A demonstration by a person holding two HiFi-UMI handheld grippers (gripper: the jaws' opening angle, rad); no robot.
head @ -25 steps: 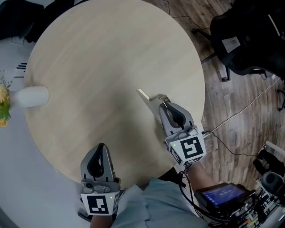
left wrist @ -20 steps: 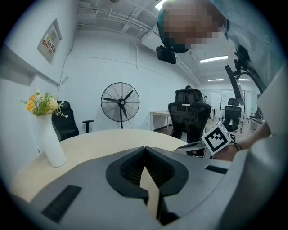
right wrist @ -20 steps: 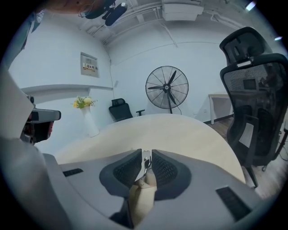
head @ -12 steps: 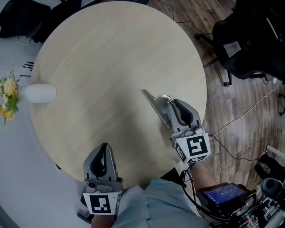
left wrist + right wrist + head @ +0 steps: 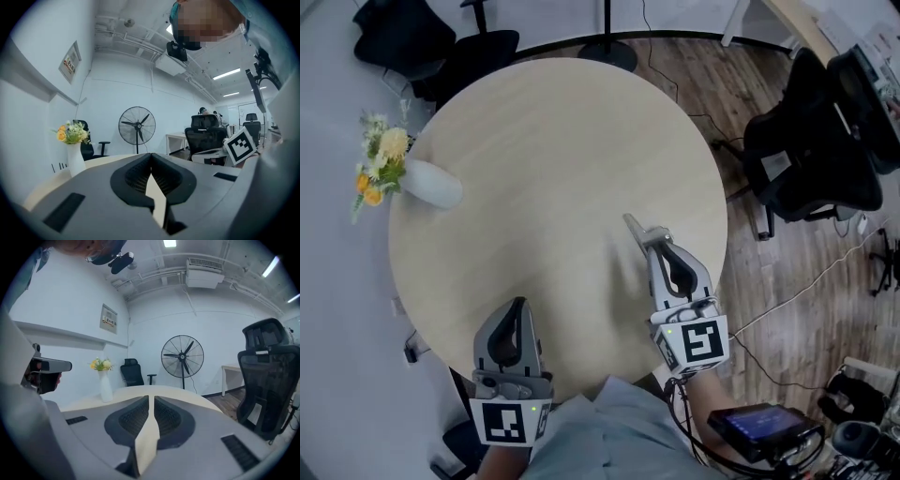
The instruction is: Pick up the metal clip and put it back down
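Two grippers at the round table (image 5: 544, 141), left gripper (image 5: 517, 304) at the near edge with jaws pressed together on nothing, right gripper (image 5: 649, 235) pinched narrow on the metal clip (image 5: 632, 222), only its pale tip showing, contact with the tabletop unclear.

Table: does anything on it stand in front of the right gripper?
Nothing visible does. The table is bare ahead of the right gripper; only the vase of flowers stands near its far left edge. No metal clip shows in any view.

Left gripper (image 5: 516, 306) near body, jaws together; right gripper (image 5: 635, 226) farther forward, jaws together
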